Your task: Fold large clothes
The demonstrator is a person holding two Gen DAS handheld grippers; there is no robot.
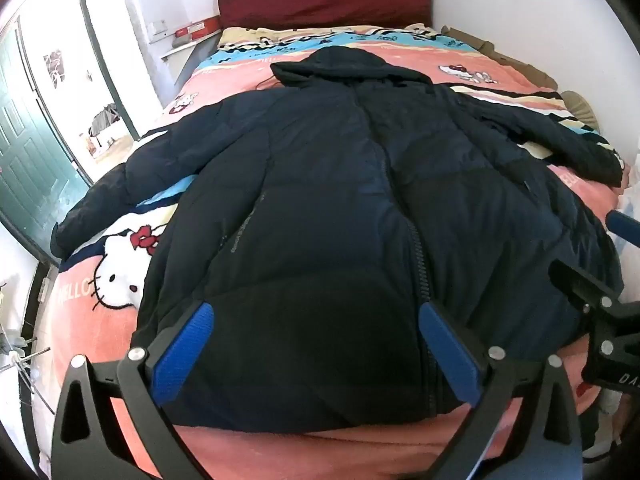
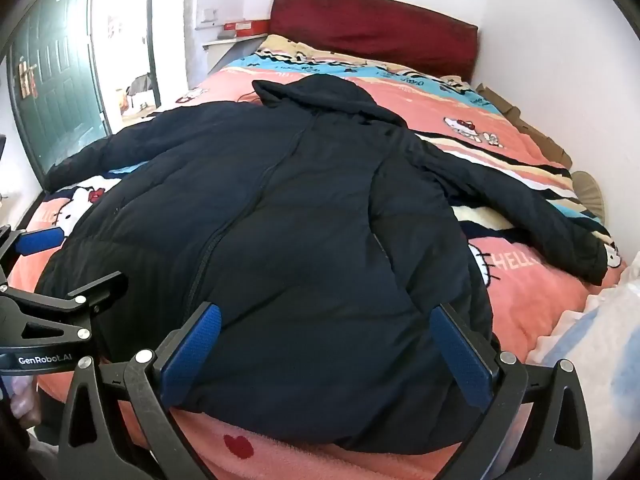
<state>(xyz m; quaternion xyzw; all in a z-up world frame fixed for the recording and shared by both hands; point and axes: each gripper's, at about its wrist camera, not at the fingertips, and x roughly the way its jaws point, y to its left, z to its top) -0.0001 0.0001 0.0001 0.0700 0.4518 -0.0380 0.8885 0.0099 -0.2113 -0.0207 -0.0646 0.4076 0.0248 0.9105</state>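
Note:
A dark navy hooded puffer jacket (image 1: 320,200) lies flat on the bed, zipper up, hood (image 1: 344,68) toward the headboard. Both sleeves are spread out, one (image 1: 120,184) to the left and one (image 1: 560,136) to the right. My left gripper (image 1: 316,312) hovers open over the hem's left half, with nothing pinched between its blue pads. My right gripper (image 2: 325,312) is open as well, over the right half of the jacket (image 2: 300,220) near the hem. Each gripper shows at the other view's edge: the right one (image 1: 584,244), the left one (image 2: 92,256).
The bed carries a pink cartoon-cat blanket (image 1: 100,320) and a dark red headboard (image 1: 320,0) against a white wall. A green door (image 1: 20,140) stands open at left. Pale cloth (image 2: 592,340) lies at the bed's right edge.

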